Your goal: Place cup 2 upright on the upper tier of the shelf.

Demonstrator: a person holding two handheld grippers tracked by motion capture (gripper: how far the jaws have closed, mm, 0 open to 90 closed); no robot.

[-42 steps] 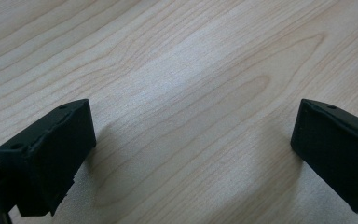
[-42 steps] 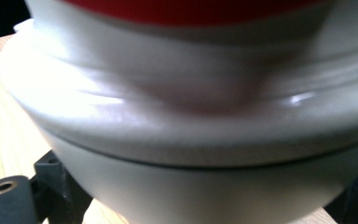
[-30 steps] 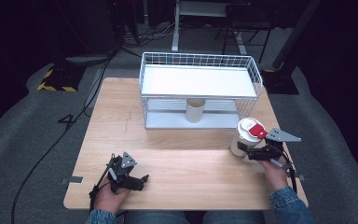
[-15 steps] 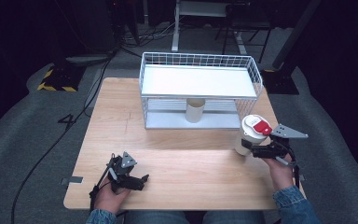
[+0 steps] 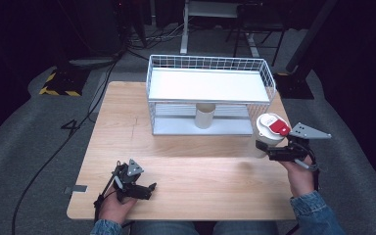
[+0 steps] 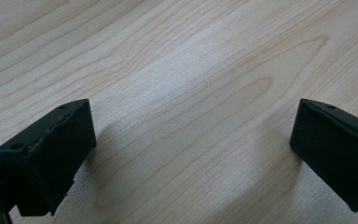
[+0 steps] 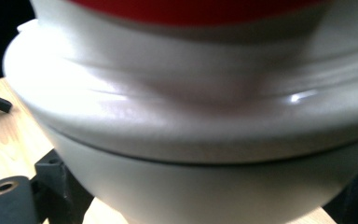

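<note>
Since a second ago: right gripper [image 5: 267, 149] carrying the white container [image 5: 267, 139] rightward and slightly toward the near edge, away from the wire rack [image 5: 210, 95]; container now sitting at the table's right margin, clear of the rack's front corner, apparently lifted off the wood. Left gripper [image 5: 142, 188] staying put at the near-left of the table [image 5: 191, 181], no shift across the three moments.

Near: left gripper resting low over bare wood, held in the left hand [image 5: 115, 208]; jaws standing wide apart, nothing between them, wood grain showing through the gap in the left gripper view [image 6: 191, 140].

Near-right: right gripper clamping the white container around its body, just under the lid; right hand [image 5: 301, 178] and denim cuff [image 5: 313, 213] coming in from below. Red tab [image 5: 279, 128] lying on the lid's top. Right gripper view pressing close against the container [image 7: 191, 130], red band along the upper edge, jaws showing dark at both lower corners on either side of the body.

Farther: rack standing at the table's far half, white shelf [image 5: 208, 85] on top. One small cream cylinder [image 5: 205, 116] standing upright underneath, on the lower level.

Count: grippers two; lidded containers one; cream cylinders one; racks one; tables one.
</note>
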